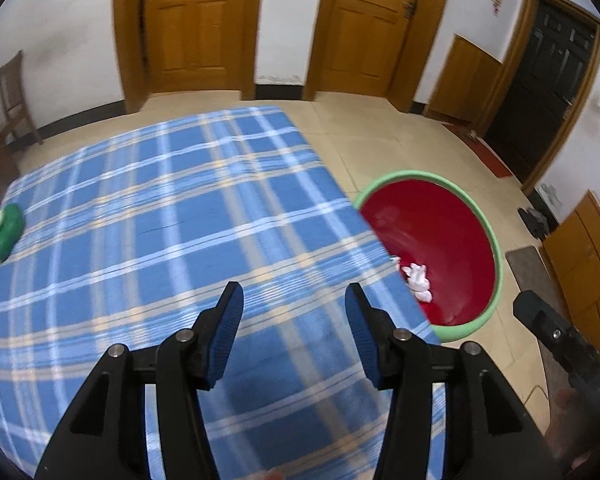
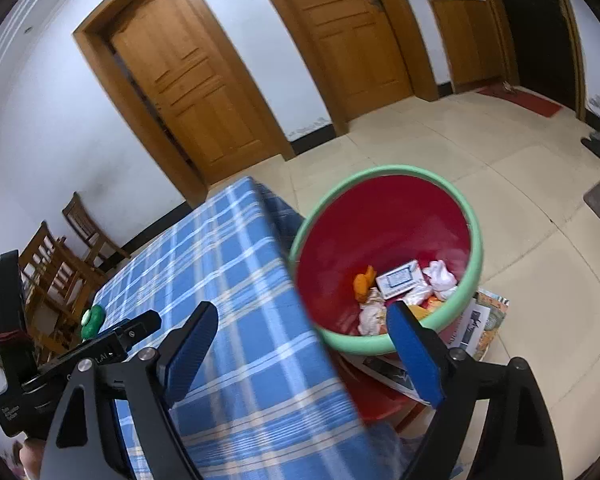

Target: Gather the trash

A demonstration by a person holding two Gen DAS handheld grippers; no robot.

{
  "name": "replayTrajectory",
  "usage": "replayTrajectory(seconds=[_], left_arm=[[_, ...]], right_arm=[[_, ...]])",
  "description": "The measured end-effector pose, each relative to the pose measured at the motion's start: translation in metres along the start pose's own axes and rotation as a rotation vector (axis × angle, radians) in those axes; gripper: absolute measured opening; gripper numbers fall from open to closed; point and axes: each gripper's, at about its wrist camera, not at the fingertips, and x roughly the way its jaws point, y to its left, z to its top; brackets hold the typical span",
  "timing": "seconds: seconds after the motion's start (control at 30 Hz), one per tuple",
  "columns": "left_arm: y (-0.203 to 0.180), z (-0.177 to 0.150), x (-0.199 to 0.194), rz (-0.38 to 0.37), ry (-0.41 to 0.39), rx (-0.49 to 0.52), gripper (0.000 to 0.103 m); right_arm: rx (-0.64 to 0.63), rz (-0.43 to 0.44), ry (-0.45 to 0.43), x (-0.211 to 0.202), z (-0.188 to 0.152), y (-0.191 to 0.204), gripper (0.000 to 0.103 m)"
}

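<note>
Checked tablecloth (image 1: 160,220) lies under the empty, parted left gripper (image 1: 294,312), with a bin (image 2: 474,240) of trash (image 2: 400,284) beyond the empty, wide-apart right gripper (image 2: 300,332).

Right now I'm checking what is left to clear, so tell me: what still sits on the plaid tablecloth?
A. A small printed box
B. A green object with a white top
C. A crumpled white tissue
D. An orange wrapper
B: the green object with a white top lies alone near the far edge of the plaid tablecloth, while the tissues, the orange wrapper and the printed box already lie in the red bin.
</note>
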Motion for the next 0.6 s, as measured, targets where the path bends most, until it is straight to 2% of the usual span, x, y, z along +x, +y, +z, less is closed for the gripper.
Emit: replayTrajectory(seconds=[0.37, 0.6], left_arm=[[0.047, -0.019, -0.059, 0.126, -0.101, -0.083, 0.053], [0.069, -0.031, -0.086, 0.196, -0.145, -0.124, 0.053]], right_arm=[[-0.127, 0.055, -0.031, -0.022, -0.016, 0.056, 0.090], [-0.162, 0.083, -0.052, -0.031, -0.023, 0.078, 0.090]])
